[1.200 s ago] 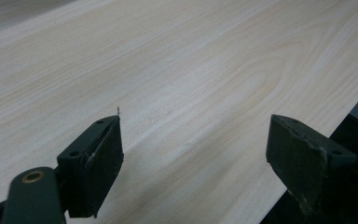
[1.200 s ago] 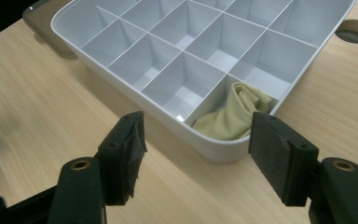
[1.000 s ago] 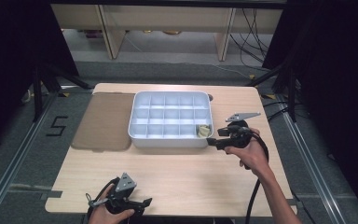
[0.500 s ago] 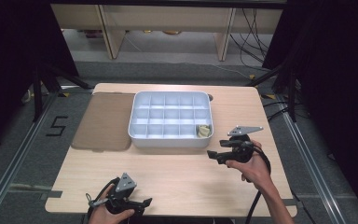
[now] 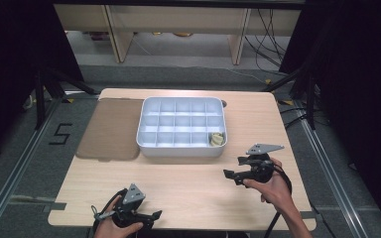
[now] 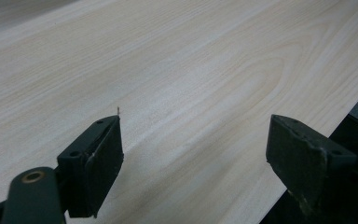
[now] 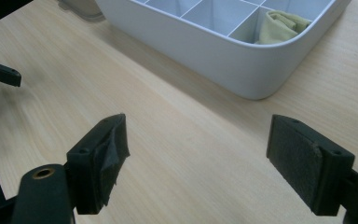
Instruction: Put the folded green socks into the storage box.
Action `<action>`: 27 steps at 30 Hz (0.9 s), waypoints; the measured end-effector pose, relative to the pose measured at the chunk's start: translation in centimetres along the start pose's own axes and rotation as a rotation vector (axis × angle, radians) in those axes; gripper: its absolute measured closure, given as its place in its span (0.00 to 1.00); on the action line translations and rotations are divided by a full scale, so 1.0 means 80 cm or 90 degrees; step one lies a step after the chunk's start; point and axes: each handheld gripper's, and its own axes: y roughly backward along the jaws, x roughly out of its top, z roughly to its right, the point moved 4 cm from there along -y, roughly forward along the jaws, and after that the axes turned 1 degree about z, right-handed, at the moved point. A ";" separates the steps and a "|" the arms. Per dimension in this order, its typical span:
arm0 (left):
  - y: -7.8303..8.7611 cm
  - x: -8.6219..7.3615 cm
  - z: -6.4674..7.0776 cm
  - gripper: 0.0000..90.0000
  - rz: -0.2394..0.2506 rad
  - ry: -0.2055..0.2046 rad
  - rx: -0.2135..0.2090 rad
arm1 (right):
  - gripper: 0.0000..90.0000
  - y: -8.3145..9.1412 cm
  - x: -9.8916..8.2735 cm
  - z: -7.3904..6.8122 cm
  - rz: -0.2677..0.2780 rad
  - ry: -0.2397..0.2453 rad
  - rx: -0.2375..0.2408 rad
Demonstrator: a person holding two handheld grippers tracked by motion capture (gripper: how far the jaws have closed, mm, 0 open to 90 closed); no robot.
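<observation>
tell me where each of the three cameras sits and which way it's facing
High view: fixed above the person's side, looking forward and down on the table; both forearms, the left gripper and the right gripper show.
Left gripper view: rides the left gripper, looking along its open jaws over bare wood.
Right gripper view: rides the right gripper, jaws open with nothing between them, having just been opening, facing the white tray.
Shared: high and right gripper views both show the yellowish cloth in the tray's corner compartment.

A brown mat (image 5: 111, 130) lies flat on the wooden table (image 5: 188, 186), touching the tray's left side.
</observation>
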 end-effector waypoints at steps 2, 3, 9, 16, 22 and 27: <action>0.000 0.000 0.000 0.20 -0.003 -0.005 0.001 | 0.24 0.000 -0.004 -0.001 -0.001 0.002 0.009; -0.001 0.000 0.000 0.20 0.000 0.001 0.005 | 0.24 0.001 -0.007 -0.003 -0.003 -0.002 0.001; -0.001 0.000 0.000 0.20 0.000 0.003 0.005 | 0.24 0.001 -0.014 -0.004 -0.008 0.012 0.005; 0.000 0.000 0.000 0.20 0.000 0.003 0.004 | 0.24 -0.004 -0.026 -0.011 -0.005 -0.003 0.015; 0.000 0.000 0.000 0.20 -0.001 0.003 0.005 | 0.24 -0.003 -0.036 -0.008 -0.011 0.011 0.018; 0.001 0.000 0.000 0.20 0.001 -0.004 -0.001 | 0.23 -0.002 -0.047 -0.010 -0.014 0.008 0.021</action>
